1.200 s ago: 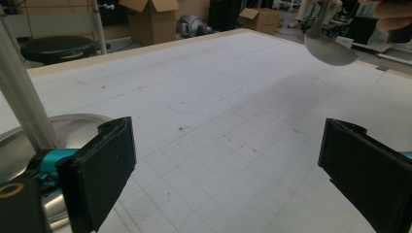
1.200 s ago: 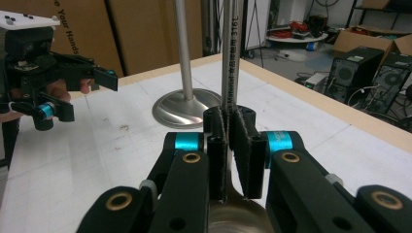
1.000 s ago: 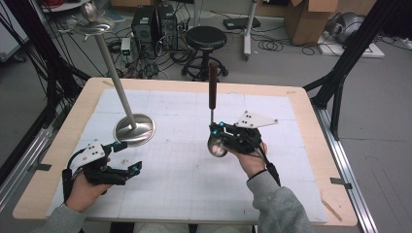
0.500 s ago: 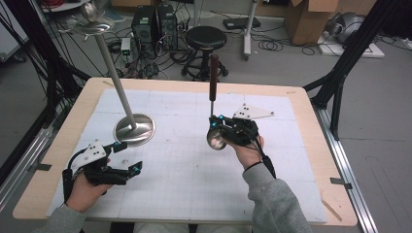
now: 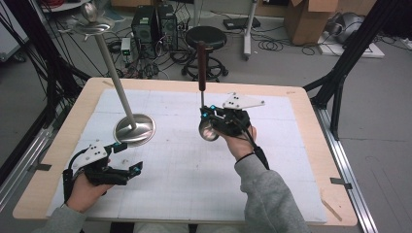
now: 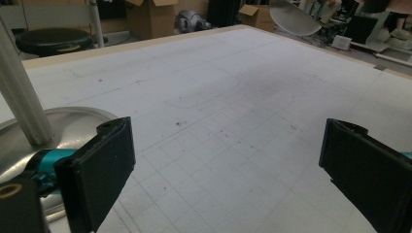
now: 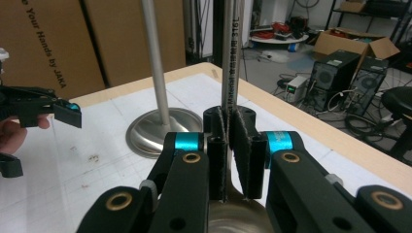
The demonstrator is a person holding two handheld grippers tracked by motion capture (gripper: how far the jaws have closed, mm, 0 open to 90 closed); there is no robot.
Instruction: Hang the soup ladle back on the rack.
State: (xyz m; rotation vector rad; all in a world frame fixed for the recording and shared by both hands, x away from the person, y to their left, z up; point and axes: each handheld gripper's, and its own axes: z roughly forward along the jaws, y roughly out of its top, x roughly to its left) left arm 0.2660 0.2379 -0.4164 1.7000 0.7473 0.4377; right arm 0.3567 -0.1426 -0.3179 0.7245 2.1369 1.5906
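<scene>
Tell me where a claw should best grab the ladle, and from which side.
Grip the thin metal shank of the ladle just above its bowl, coming in level from the person's side. It stands upright, handle up, and the shank is slim enough to fit between the pads, which is where the right claw clamps it now.

Right tool (image 7: 227, 160) clamped on ladle shaft (image 7: 231, 58), stand base (image 7: 163, 128) behind, left tool (image 7: 39, 109) beyond
</scene>
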